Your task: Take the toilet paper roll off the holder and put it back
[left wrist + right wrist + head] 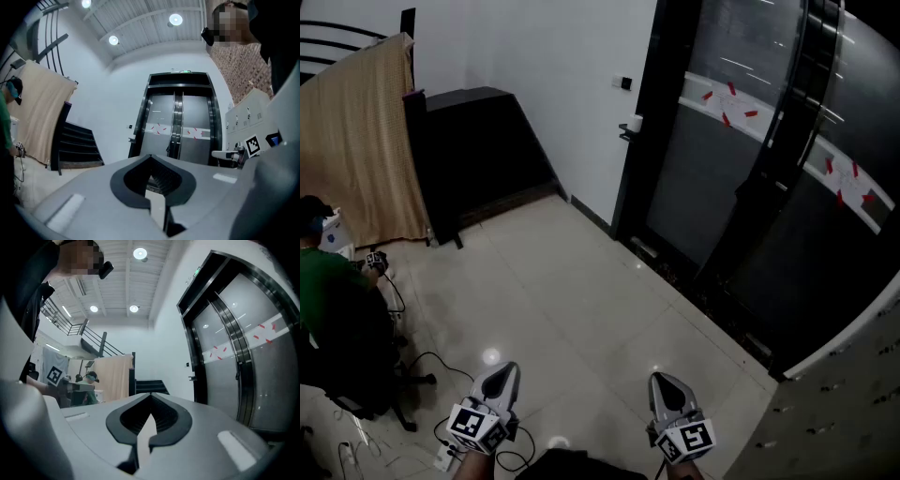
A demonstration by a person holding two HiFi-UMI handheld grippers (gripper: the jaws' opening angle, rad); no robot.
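**Item 1, left tongs** (504, 375): held low at the bottom edge of the head view, above the tiled floor (572, 309). The halves are pressed together with nothing between them. This reads as a carrying posture, not a working one.

**Item 2, right tongs** (666, 381): level with the left pair and well apart from it, tips forward. They are likewise closed and empty.

**Item 3, toilet paper roll** (635, 123): a small white shape on a dark holder (625, 133). The holder is fixed to the white wall just beside the black door frame (639, 141), far ahead of both tongs. The roll appears still mounted, though it is too small to show detail. Judged from this, the removal step has not begun and an approach across the floor comes first.

**Item 4, surroundings:**
- Tall glass doors (750, 178) with red marks stand to the right of the holder.
- A dark staircase (478, 150) and a tan cloth (356, 141) stand at the left.
- A seated person in green (328, 291) is at the far left.
- Cables (422, 361) trail on the floor nearby and could trip anyone stepping that way.
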